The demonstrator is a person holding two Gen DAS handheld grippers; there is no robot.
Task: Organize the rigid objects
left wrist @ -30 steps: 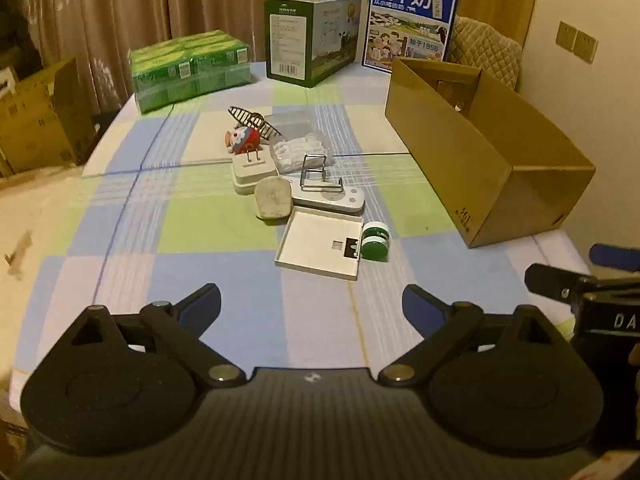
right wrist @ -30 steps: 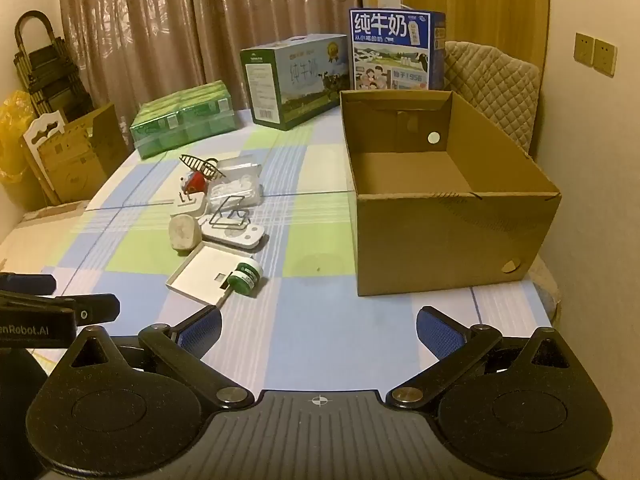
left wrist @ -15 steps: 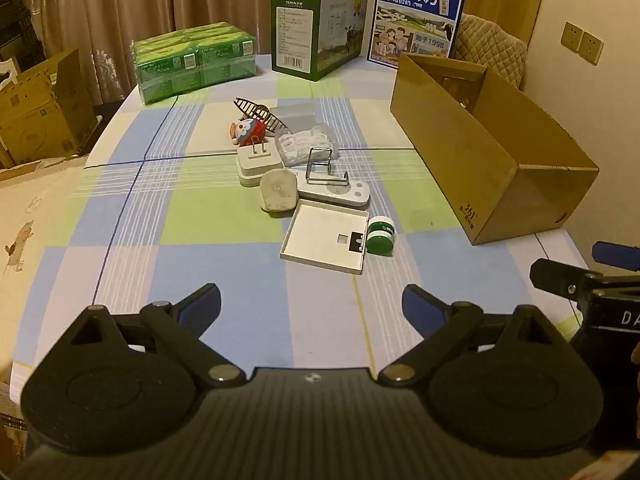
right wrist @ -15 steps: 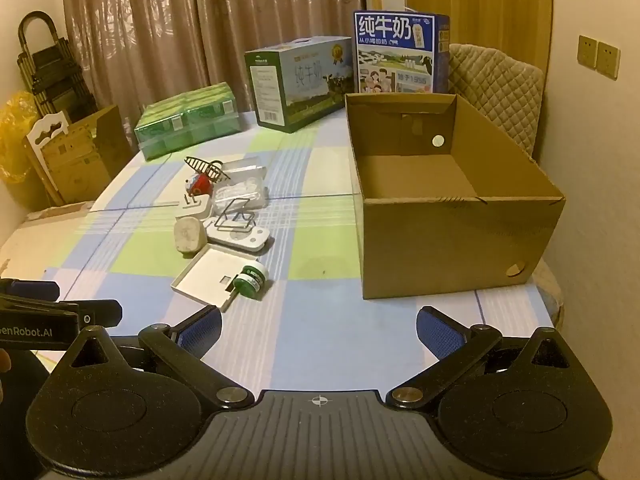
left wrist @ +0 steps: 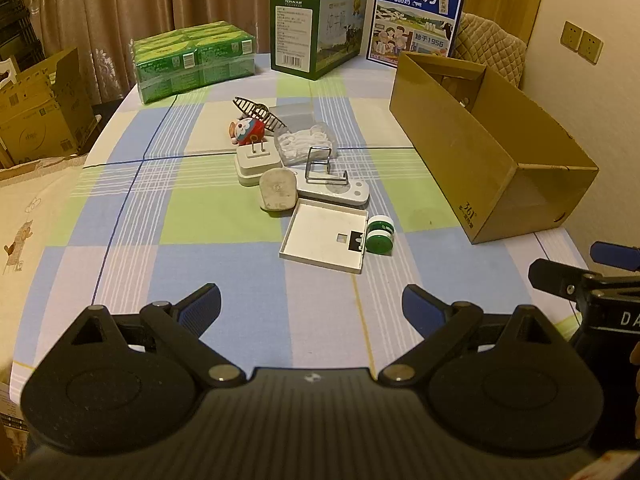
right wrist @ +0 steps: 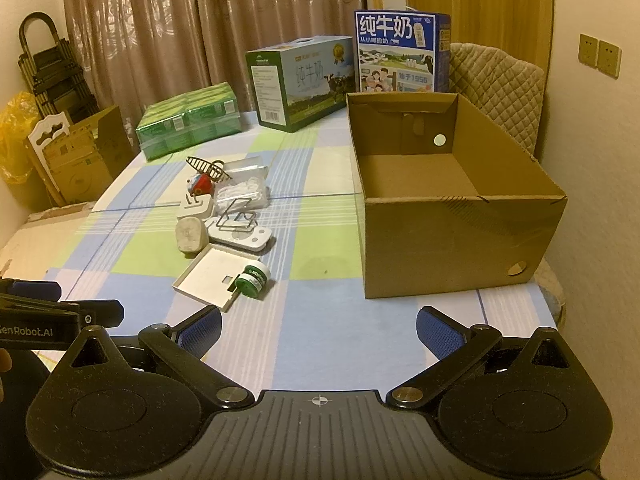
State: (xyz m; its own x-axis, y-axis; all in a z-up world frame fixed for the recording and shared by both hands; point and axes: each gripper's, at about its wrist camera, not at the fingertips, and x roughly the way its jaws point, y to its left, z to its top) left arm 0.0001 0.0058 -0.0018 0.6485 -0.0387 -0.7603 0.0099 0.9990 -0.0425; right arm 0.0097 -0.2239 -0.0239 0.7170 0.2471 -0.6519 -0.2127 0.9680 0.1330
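Here the table (left wrist: 120, 240), with its checked cloth of blue, green and white, takes most of the room. On its right side stands the open carton (right wrist: 460, 216), and nothing lies inside it. At the far edge there are a blue milk box (left wrist: 416, 20), a green milk box (left wrist: 316, 32) and, more to the left, a green pack (left wrist: 192, 60).

The small things to organize lie together in the middle of the table, left of the carton and apart from it. Nearest is a flat white tray (left wrist: 324, 236), and a green jar (left wrist: 380, 236) touches its right edge. Just behind the tray lie a white remote (left wrist: 336, 192) with a wire stand (left wrist: 320, 164) on it, and a grey plug (left wrist: 278, 190). Farther are a white adapter (left wrist: 256, 160), a clear bag (left wrist: 304, 140) and a red toy (left wrist: 246, 132).

The left gripper (left wrist: 312, 304) hangs over the near edge, its jaws wide apart and holding nothing. The right gripper (right wrist: 320, 324) is beside it, also wide open and empty.
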